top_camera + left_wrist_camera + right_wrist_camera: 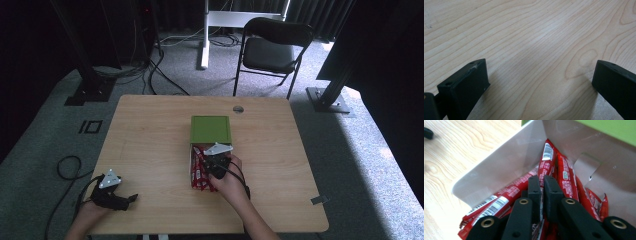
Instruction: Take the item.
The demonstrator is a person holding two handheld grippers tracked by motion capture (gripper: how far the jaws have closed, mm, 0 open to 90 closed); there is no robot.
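Observation:
An open carton with a green lid (pixel 210 129) lies in the middle of the wooden table (pixel 150 130). Its white inside (pixel 499 167) holds several red stick packets (pixel 199 174) (pixel 567 177). My right gripper (pixel 216 169) (pixel 542 182) reaches down into the carton, its jaws shut with only a thin gap between them. A red packet with a barcode (pixel 546 157) is pinched there. My left gripper (pixel 131 198) (pixel 539 75) rests low over bare wood at the table's near left. It is open, and nothing is between its fingers (pixel 471 82).
A black folding chair (pixel 272 47) and a white desk leg (pixel 204 35) stand beyond the table's far edge. A round cable hole (pixel 238 108) sits near the far edge. A dark stand foot (pixel 327 97) is at the right, and a black cable (pixel 67 167) loops on the carpet at the left.

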